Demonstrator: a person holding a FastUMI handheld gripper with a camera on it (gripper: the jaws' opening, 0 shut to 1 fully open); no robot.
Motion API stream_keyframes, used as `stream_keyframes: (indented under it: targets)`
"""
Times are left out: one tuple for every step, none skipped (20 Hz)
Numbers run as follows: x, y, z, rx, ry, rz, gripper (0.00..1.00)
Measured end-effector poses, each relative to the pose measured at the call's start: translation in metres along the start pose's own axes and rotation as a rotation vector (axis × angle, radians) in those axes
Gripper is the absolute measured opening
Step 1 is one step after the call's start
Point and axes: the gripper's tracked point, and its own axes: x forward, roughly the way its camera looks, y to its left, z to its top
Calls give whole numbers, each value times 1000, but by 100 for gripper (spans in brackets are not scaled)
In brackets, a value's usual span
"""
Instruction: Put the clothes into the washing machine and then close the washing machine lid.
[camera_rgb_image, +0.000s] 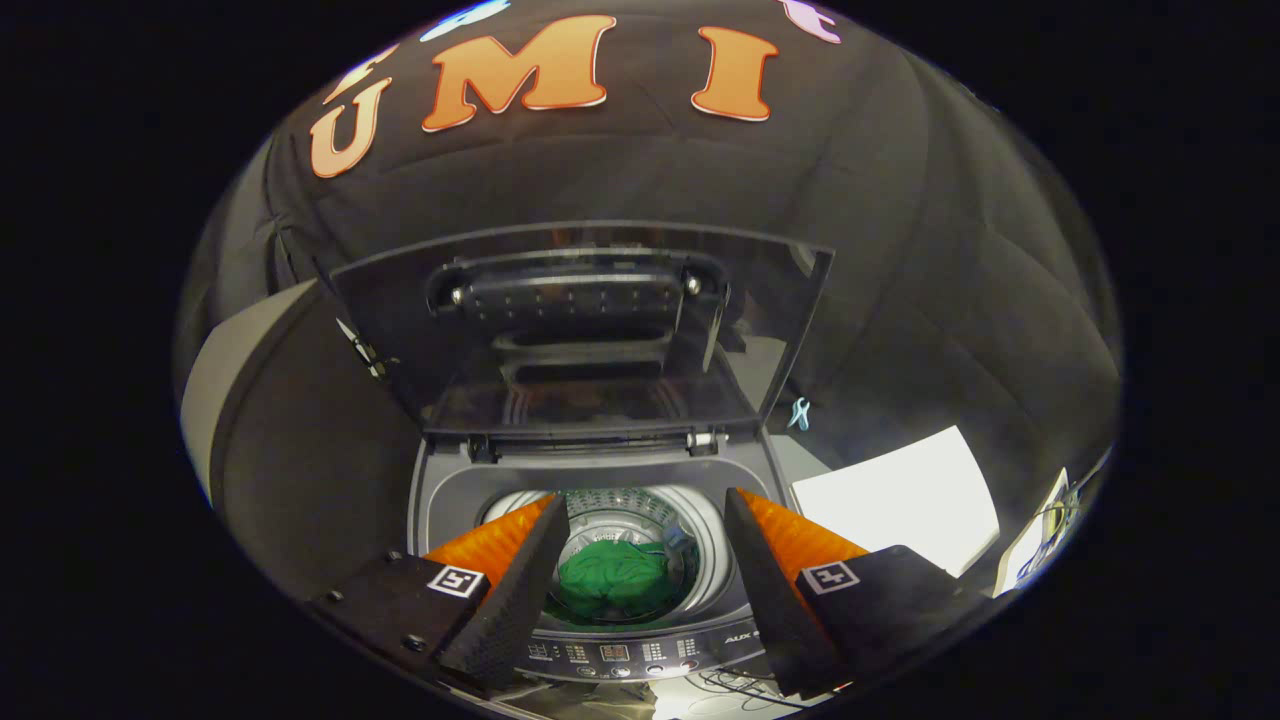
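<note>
Below the raised gripper (645, 560), a top-loading washing machine (440, 500) stands with its drum (640, 510) exposed. Gripper state: the two fingers (520, 590) are spread wide apart and hold nothing; they hang above the front of the machine, one to each side of the drum opening, clear of the rim. A square printed marker (456, 581) sits on the body behind each finger.

Clothes: a green garment (612, 580) lies bunched at the bottom of the drum, between the fingers and beyond them. A smaller greyish piece (678, 545) rests against the drum wall just beside the green one; what it is cannot be determined. The perforated drum wall is visible above the garment.

Lid (580, 330): open, standing nearly upright at the rear of the machine, hinged along the back edge of the top deck. It is dark and glossy, with a handle moulding (575, 290) across its upper part.

Control panel (630, 655): runs along the front edge of the machine, just ahead of the fingertips, with a row of small buttons and indicators.

Surroundings: black cloth forms the wall behind the lid. A white sheet or board (900, 495) lies to the right of the machine, near the right finger. A small pale blue clip (799, 413) hangs on the cloth just right of the lid. Thin cables (735, 685) lie on a light surface below the control panel
</note>
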Motion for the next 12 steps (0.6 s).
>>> stream_keyframes:
  targets:
    - [-5, 1, 11, 1, -17, 4, 99]
    - [-10, 3, 22, 2, -34, 9, 99]
    - [-15, 4, 33, 4, -50, 11, 99]
    - [-19, 6, 44, 6, -68, 14, 99]
    - [-22, 9, 56, 6, -89, 18, 99]
    - [-28, 11, 67, 5, -109, 21, 99]
    - [-31, 13, 78, 2, -129, 23, 99]
    - [-33, 15, 87, -2, -150, 26, 99]
    - [-35, 18, 98, -8, -169, 28, 99]
    - [-35, 19, 105, -13, -185, 29, 99]
    - [-35, 22, 114, -18, -196, 31, 99]
    - [-33, 24, 123, -20, -205, 33, 99]
